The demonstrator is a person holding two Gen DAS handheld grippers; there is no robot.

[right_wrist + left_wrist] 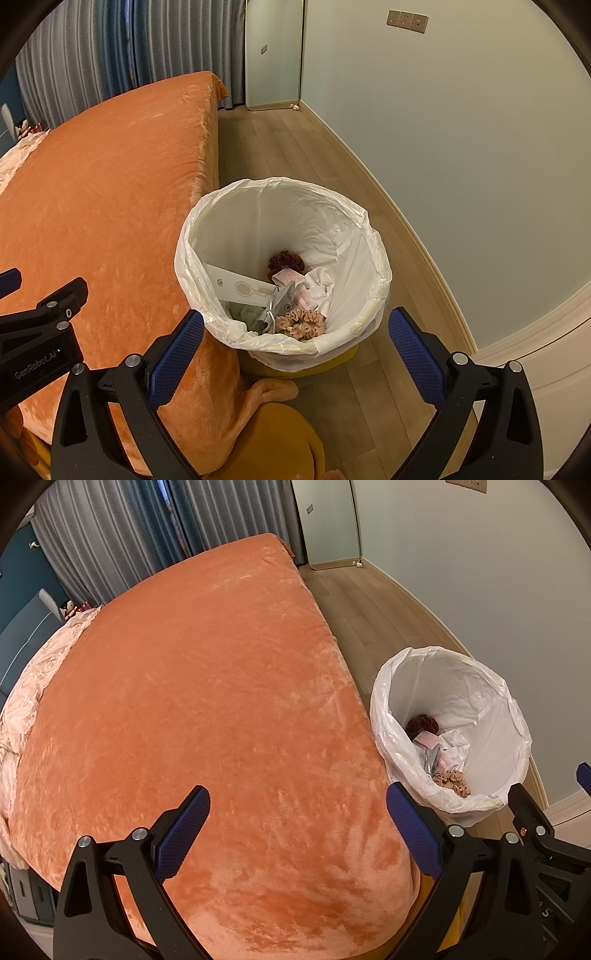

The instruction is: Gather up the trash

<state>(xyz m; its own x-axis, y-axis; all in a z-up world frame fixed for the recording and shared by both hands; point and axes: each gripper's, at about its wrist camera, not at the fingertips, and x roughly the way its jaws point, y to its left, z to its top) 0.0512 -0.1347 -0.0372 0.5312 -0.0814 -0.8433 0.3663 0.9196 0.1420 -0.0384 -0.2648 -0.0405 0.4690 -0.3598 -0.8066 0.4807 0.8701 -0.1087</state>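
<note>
We held the left gripper (pixel 297 825) over the orange bed cover (pixel 207 686), its fingers spread and empty, and saw no trash on the cover. The right gripper (pixel 295 341), also spread and holding nothing, hung low in the frame above the lined bin (pixel 380 273) standing just beside the bed, probably because everything had gone in. Inside lay a pink scrunchie (pixel 301 322), a dark red scrunchie (pixel 285 263), a white card (pixel 236 286) and crumpled tissue (pixel 320 281).
</note>
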